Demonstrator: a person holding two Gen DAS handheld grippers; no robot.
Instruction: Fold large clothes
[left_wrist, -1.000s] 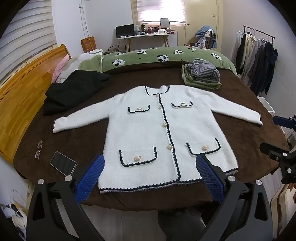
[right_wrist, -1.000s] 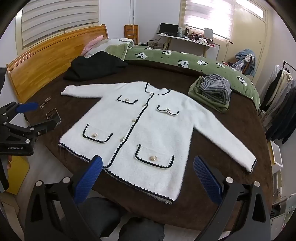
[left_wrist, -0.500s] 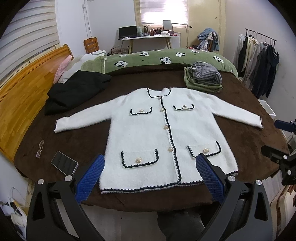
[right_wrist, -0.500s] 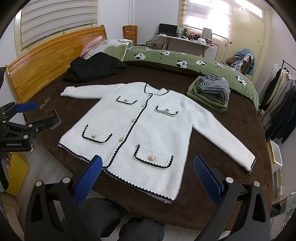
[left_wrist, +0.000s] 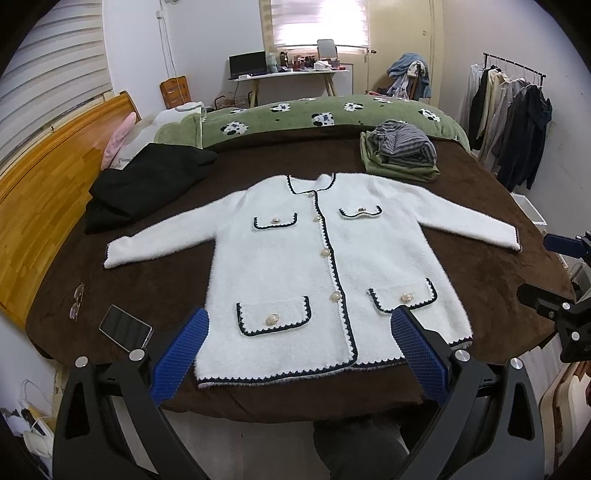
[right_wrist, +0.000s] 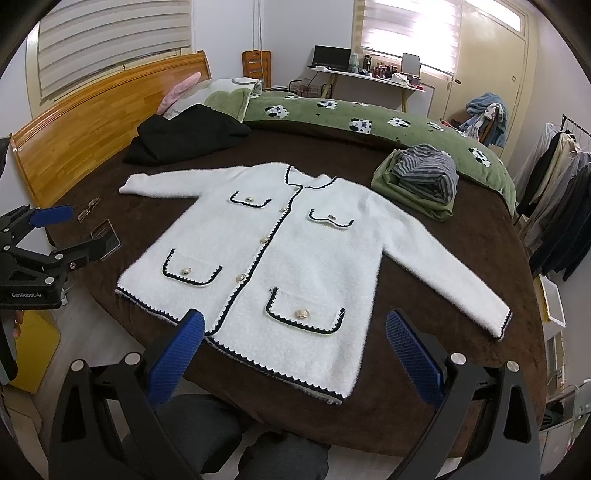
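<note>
The left gripper (left_wrist: 299, 350) hangs over the near edge of the bed (left_wrist: 155, 280) with its blue fingers (left_wrist: 181, 356) spread wide and nothing between them, and the right gripper (right_wrist: 291, 354) beside it is just as wide and just as empty. The white cardigan (left_wrist: 295, 266) lies flat and face up on the brown cover, buttoned down the front, both sleeves stretched out to the sides and its hem at the near edge. Nothing is folded yet, so the first job looks like bringing a sleeve in across the chest. I'd take the left sleeve (left_wrist: 162, 240) at the cuff and the right sleeve (right_wrist: 450, 280) likewise, pinching only the top layer of that fluffy knit, lifting low and laying each one straight so the body underneath does not drag or bunch. The phone (left_wrist: 125, 328) and glasses (left_wrist: 77, 301) sit near the left cuff, apart from it, and want avoiding. A black garment (left_wrist: 147, 184) and a folded pile (left_wrist: 400, 151) lie farther back, well out of the way.
</note>
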